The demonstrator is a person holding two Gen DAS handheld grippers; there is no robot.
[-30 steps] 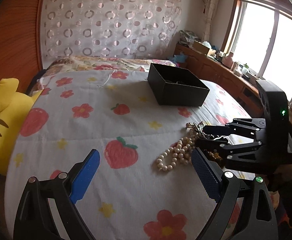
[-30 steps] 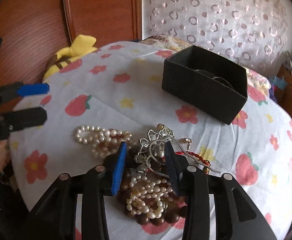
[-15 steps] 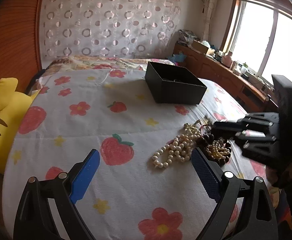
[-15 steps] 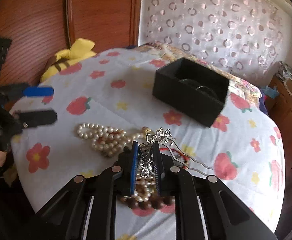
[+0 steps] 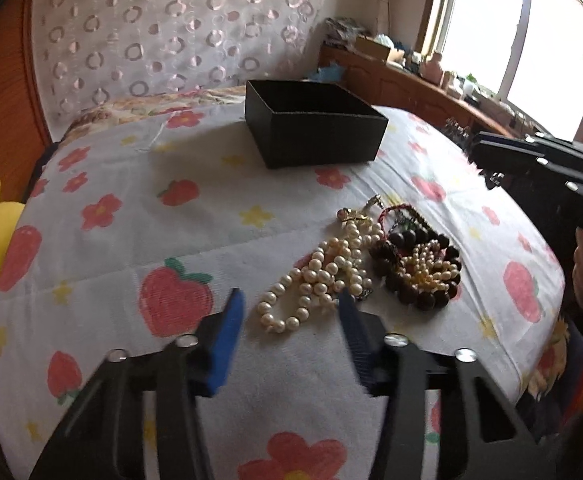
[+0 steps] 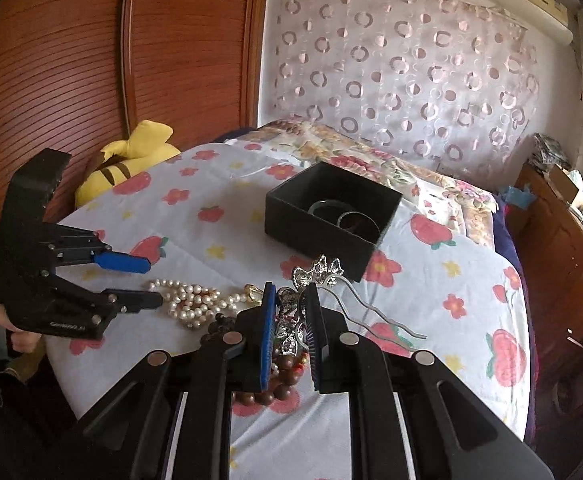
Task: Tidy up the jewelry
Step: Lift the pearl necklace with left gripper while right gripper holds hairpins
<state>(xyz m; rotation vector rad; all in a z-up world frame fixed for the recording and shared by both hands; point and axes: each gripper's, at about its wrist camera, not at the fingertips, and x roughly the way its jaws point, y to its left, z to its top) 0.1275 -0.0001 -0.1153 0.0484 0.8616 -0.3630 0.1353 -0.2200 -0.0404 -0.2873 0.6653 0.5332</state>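
I count one black box point(image 6: 323, 224) with two bangles point(image 6: 341, 216) inside, one silver hairpin point(image 6: 323, 280), one pearl strand point(image 5: 323, 276), one yellow plush point(image 6: 131, 160), two grippers point(image 6: 287, 320).

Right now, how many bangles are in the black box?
2 visible: a dark bangle and a thinner bangle overlapping it toward the right, both on the floor of the black box. The near wall may hide others.

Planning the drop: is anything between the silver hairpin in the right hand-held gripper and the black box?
Nothing visible: the silver hairpin, clamped in the right hand-held gripper, faces only bare bedspread before the black box.
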